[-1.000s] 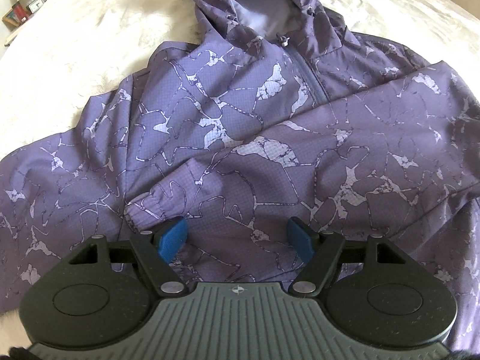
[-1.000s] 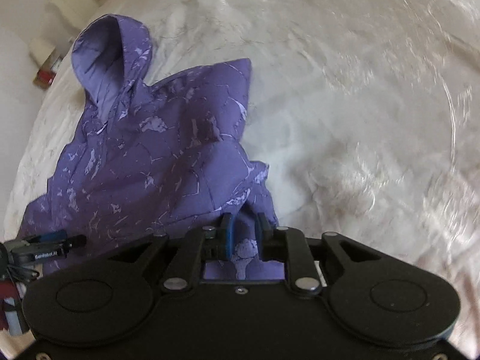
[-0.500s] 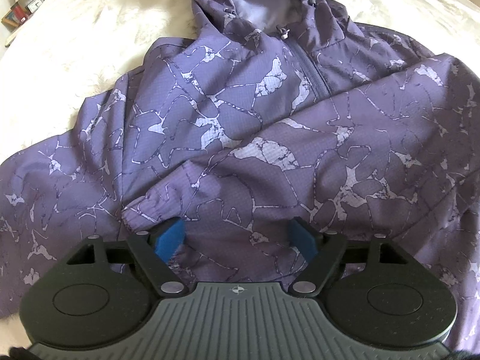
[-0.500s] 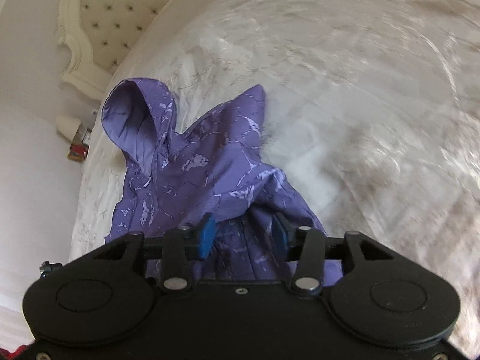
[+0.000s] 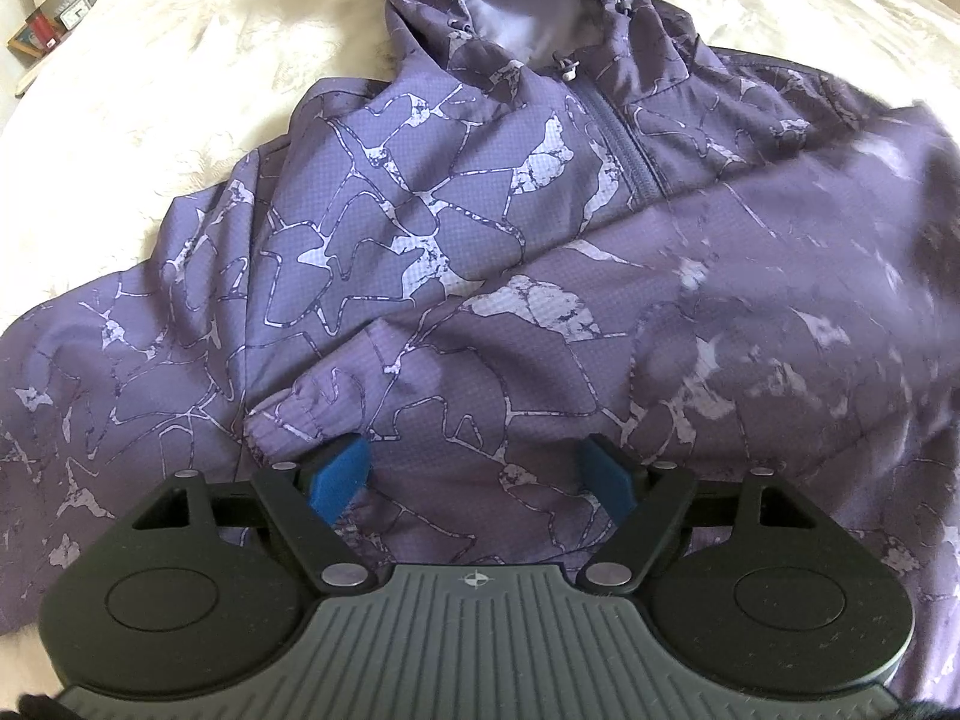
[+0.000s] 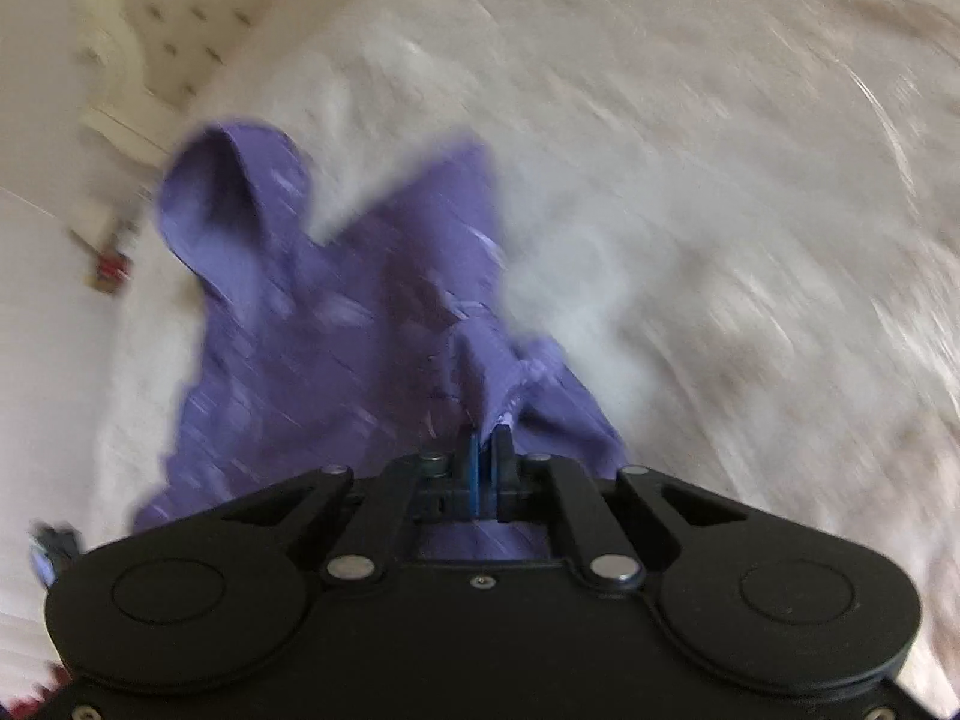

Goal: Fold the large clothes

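jacket (image 5: 420, 228) flat, open bedspread (image 6: 690, 180) beyond its right edge

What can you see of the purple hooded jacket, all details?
The purple hooded jacket lies front-up on a cream bedspread, thin woven-looking fabric with a pale cracked-line print. Its hood points away, with drawcord toggles and a short zipper below the neck. One sleeve is folded across the chest, its elastic cuff by the open left tongs. The right tongs are shut on a pinch of its edge; that view is blurred.
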Motion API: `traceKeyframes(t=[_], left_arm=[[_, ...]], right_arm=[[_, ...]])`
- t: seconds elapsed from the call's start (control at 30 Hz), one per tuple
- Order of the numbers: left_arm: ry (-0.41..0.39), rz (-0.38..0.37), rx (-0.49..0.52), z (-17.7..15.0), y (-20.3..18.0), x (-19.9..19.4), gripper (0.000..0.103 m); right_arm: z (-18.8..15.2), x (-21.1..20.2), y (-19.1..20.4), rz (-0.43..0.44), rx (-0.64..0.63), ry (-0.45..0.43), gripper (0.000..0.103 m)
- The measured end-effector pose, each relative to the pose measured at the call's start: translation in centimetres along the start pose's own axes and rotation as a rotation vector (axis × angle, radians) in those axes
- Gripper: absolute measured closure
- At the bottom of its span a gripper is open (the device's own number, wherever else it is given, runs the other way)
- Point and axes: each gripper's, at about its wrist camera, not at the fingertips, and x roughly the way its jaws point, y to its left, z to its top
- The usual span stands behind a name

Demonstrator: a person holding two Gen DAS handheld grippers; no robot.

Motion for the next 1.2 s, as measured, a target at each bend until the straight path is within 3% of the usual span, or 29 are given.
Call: traceKeyframes(t=[0.07,0.2,0.37,0.5,0.57,0.6,0.67,0.73,0.83,0.87,0.97,1.07,1.2], left_arm=[[-0.005,-0.001,0.019,-0.1,0.0,0.0,0.024],[-0.010,-0.005,0.020,-0.3,0.0,0.0,0.024],[-0.031,0.004,0.018,-0.5,-0.1,-0.2,0.024],[-0.039,0.002,0.011,-0.6,0.1,-0.3,0.024],[-0.041,0.000,0.012,-0.6,0.1,-0.4,0.024],[-0.043,-0.003,0.011,-0.7,0.1,-0.4,0.024],[-0.054,-0.012,0.010,-0.9,0.3,-0.4,0.024],[-0.070,-0.037,-0.004,-1.3,0.7,-0.5,0.022],[-0.088,-0.124,-0.050,-2.3,1.7,-1.1,0.016],[-0.094,-0.149,-0.071,-2.6,2.0,-1.5,0.016],[-0.131,-0.221,-0.173,-4.1,4.2,-3.1,0.016],[-0.172,-0.289,-0.303,-5.7,7.4,-4.8,0.016],[-0.207,-0.258,-0.424,-7.1,13.0,-7.0,0.015]], right_arm=[[-1.0,0.5,-1.1,-0.020,0.010,0.040,0.094],[-0.3,-1.2,-0.3,-0.010,-0.054,-0.002,0.076],[2.4,-3.3,2.5,-0.055,-0.239,-0.120,0.075],[4.1,-0.6,4.6,-0.009,-0.402,-0.072,0.077],[3.9,2.0,4.9,-0.124,-0.499,-0.039,0.090],[4.2,3.3,4.3,-0.214,-0.523,-0.013,0.082],[5.2,5.1,2.6,-0.335,-0.476,0.017,0.081],[6.0,4.3,1.8,-0.305,-0.406,-0.001,0.080],[5.4,1.3,3.0,-0.277,-0.423,-0.099,0.068],[4.9,0.3,3.5,-0.267,-0.436,-0.127,0.056],[3.1,-1.9,5.7,-0.233,-0.486,-0.199,0.035],[1.4,-2.5,8.6,-0.190,-0.551,-0.211,0.032],[-1.5,-0.6,13.1,-0.113,-0.636,-0.154,0.029]])
